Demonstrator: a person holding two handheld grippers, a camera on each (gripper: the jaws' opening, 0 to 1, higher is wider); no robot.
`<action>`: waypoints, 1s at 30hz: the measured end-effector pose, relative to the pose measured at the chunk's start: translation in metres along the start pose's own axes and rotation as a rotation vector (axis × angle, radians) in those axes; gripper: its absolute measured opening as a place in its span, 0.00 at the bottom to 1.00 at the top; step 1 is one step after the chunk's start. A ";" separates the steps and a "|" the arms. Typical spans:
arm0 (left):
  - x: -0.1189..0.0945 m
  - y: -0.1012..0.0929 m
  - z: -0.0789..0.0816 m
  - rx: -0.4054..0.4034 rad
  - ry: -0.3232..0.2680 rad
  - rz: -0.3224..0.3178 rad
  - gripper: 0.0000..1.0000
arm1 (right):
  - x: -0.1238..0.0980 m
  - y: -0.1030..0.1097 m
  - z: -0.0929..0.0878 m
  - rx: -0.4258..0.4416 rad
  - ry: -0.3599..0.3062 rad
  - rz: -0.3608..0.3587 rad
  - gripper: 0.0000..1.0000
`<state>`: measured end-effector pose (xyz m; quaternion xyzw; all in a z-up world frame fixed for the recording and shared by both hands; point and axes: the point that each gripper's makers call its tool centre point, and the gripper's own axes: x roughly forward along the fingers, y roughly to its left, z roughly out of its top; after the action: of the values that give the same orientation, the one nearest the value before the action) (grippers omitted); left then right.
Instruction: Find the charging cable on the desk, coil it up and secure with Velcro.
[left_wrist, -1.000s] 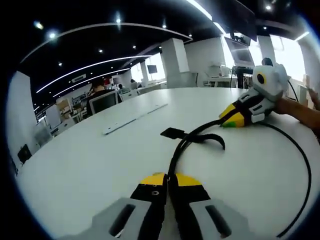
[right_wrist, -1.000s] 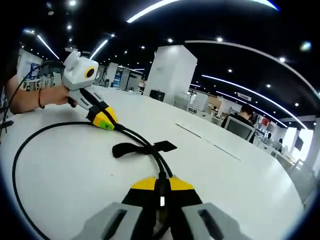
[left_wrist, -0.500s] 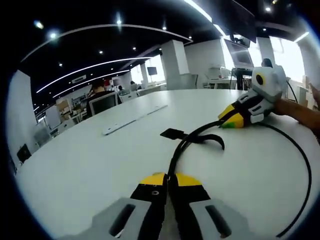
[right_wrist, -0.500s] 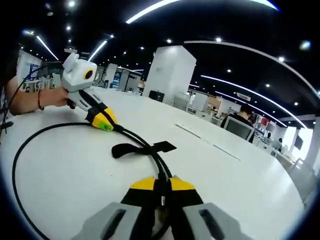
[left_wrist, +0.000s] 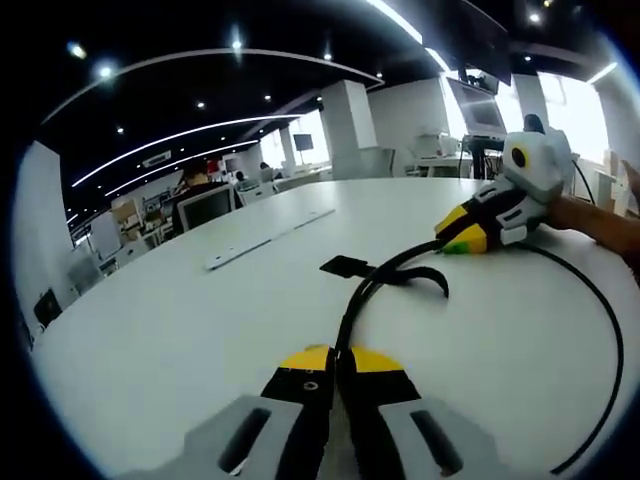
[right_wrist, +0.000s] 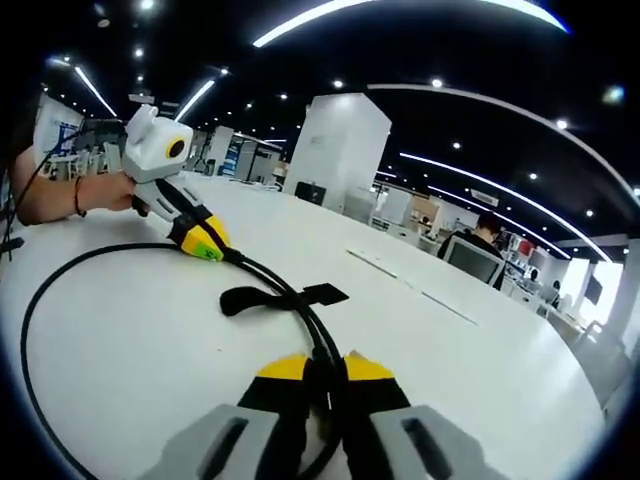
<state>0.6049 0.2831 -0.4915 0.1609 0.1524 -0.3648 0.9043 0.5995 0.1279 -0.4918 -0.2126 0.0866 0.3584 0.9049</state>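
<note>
My left gripper (left_wrist: 336, 362) has its jaws pressed together on the black charging cable (left_wrist: 352, 310), which runs out from between them and away across the white worktop (left_wrist: 170, 330). My right gripper (right_wrist: 318, 370) does the same at its end: jaws narrow, clamped on the cable where two strands meet and pass forward side by side. I judge I am holding both ends of the doubled stretch so it stays straight and taut while the slack lies in a wide loop (right_wrist: 40, 300) to one side.

Just ahead of each pair of jaws, about midway between them, the Velcro strap (right_wrist: 262, 297) sits on the doubled strands, its two flat tabs splayed open to either side and lying on the worktop. It looks unfastened, so the coil is formed but not yet secured.

Beyond the strap, each view shows the opposite gripper with a hand (right_wrist: 105, 190) behind it.
</note>
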 end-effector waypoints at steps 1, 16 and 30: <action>0.000 0.000 0.000 0.000 -0.001 0.000 0.06 | 0.000 0.000 0.000 0.000 0.000 -0.001 0.12; 0.001 0.000 -0.001 0.004 -0.005 -0.002 0.06 | -0.006 -0.003 0.010 0.064 -0.064 0.003 0.17; 0.000 -0.001 -0.001 0.006 -0.001 -0.002 0.06 | -0.008 -0.001 0.013 0.082 -0.078 0.016 0.19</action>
<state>0.6044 0.2826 -0.4924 0.1631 0.1510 -0.3661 0.9037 0.5950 0.1281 -0.4777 -0.1607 0.0675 0.3697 0.9127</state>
